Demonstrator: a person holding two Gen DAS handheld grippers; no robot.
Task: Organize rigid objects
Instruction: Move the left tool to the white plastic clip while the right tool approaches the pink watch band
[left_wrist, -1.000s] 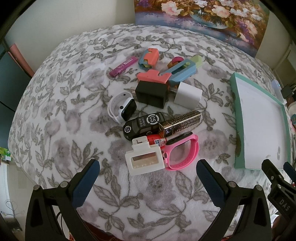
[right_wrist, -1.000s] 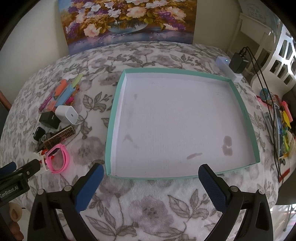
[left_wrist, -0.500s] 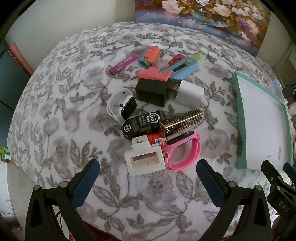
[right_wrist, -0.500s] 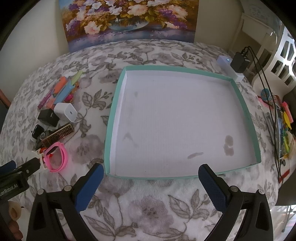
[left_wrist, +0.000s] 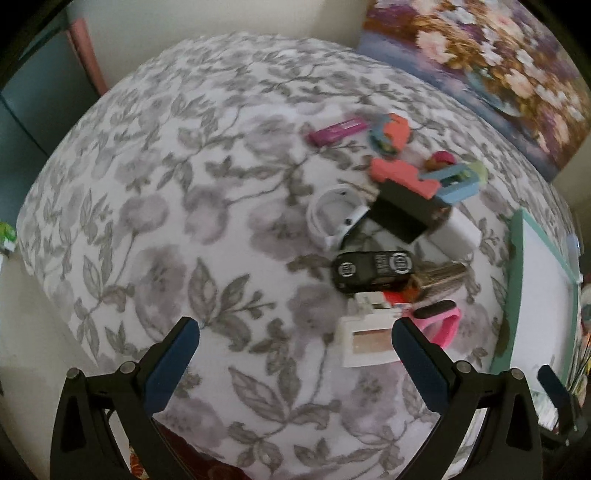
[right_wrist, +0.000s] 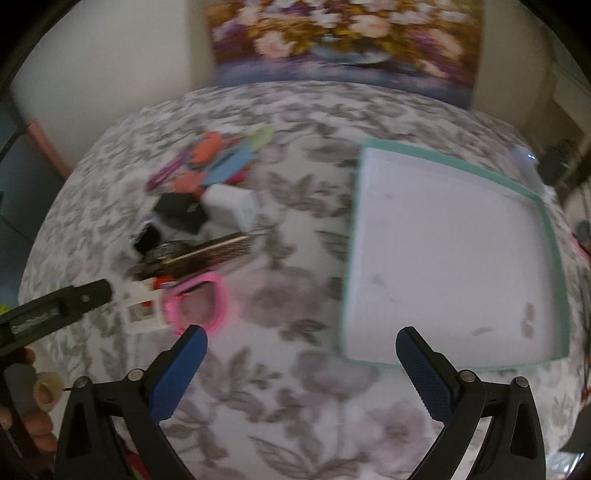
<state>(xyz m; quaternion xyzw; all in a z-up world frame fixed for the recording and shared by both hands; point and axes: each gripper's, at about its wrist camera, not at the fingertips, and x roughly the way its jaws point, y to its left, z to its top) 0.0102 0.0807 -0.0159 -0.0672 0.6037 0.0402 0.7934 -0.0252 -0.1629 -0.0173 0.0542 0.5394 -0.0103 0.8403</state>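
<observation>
A pile of small rigid objects lies on the floral cloth: a white frame-shaped clip (left_wrist: 369, 341), a pink wristband (left_wrist: 443, 325), a black toy car (left_wrist: 373, 269), a gold patterned bar (left_wrist: 443, 273), a white smartwatch (left_wrist: 334, 216), a black charger (left_wrist: 404, 216), a white charger (left_wrist: 460, 230), a purple stick (left_wrist: 338, 131) and coloured plastic pieces (left_wrist: 424, 175). My left gripper (left_wrist: 295, 349) is open and empty, just in front of the clip. My right gripper (right_wrist: 301, 356) is open and empty, between the pink wristband (right_wrist: 201, 301) and the teal-rimmed white tray (right_wrist: 452, 254).
The tray's rim (left_wrist: 515, 280) shows at the right edge of the left wrist view. The left gripper's finger (right_wrist: 59, 304) reaches in from the left in the right wrist view. A flower painting (right_wrist: 343, 40) leans on the wall behind. A white power strip (right_wrist: 526, 164) lies beyond the tray.
Both grippers have swung to the left; the pile has shifted right in both views and the tray now sits to the right. Both views are blurred by motion. Both grippers remain open.
</observation>
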